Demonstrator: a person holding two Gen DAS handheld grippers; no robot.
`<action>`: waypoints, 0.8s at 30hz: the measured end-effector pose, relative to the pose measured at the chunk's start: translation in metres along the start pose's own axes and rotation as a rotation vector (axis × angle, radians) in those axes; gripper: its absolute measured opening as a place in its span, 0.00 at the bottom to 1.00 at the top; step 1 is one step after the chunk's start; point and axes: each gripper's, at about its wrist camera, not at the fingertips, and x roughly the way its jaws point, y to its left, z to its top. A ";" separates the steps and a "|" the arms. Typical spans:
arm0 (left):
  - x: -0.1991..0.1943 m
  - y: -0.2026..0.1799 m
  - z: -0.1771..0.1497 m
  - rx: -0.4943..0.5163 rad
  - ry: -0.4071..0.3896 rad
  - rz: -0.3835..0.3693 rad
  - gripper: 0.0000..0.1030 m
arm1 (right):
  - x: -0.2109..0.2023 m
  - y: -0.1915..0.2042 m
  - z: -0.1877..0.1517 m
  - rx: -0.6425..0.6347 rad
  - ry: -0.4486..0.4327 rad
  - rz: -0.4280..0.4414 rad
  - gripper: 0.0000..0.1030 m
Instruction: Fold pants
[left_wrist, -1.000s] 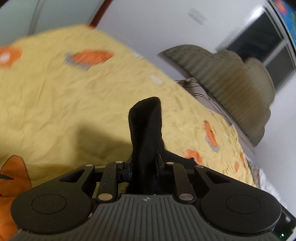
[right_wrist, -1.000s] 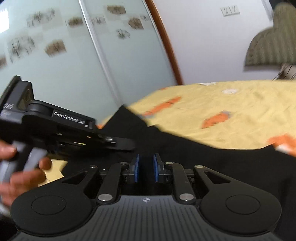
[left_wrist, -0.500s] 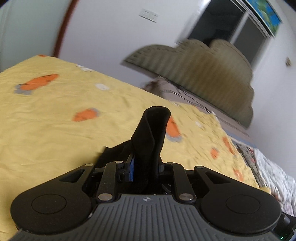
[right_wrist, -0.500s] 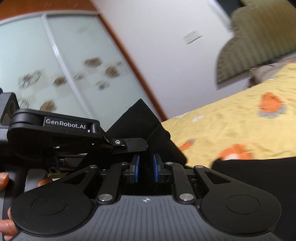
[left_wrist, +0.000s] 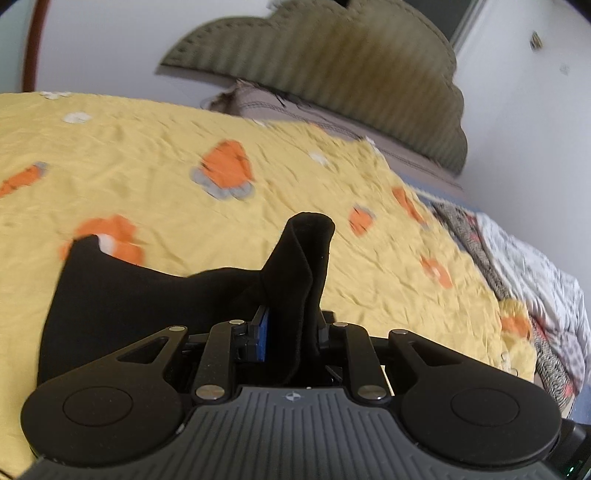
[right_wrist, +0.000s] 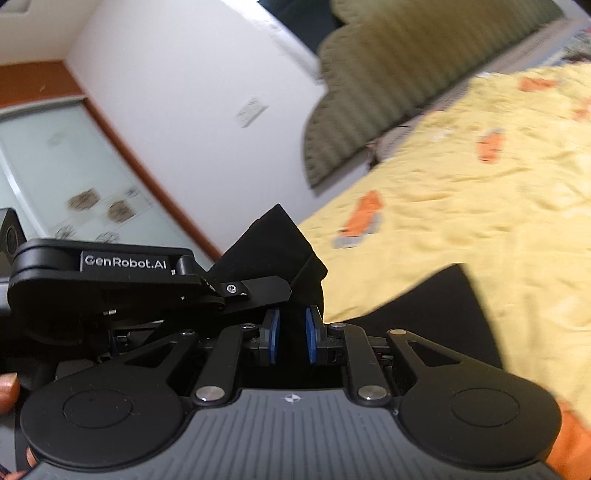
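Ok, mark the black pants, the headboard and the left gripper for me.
black pants (left_wrist: 306, 258): left wrist view, on the bunched fold standing up between the fingers.
headboard (left_wrist: 332, 59): left wrist view, on its ribbed olive padding.
left gripper (left_wrist: 291, 328): left wrist view, midway between the fingertips, shut on the pants.

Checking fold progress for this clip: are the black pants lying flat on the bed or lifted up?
Partly lifted. Both the left gripper and right gripper pinch bunched black pants above the yellow bedspread; the rest trails down onto it.
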 end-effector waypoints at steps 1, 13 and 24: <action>0.007 -0.005 -0.001 0.004 0.011 -0.003 0.20 | -0.003 -0.009 0.002 0.017 -0.001 -0.012 0.15; 0.066 -0.027 -0.014 0.024 0.196 -0.151 0.51 | -0.026 -0.058 0.005 -0.006 -0.014 -0.297 0.15; 0.005 0.034 -0.004 0.395 -0.034 0.351 0.83 | -0.023 -0.022 0.010 -0.276 0.015 -0.268 0.24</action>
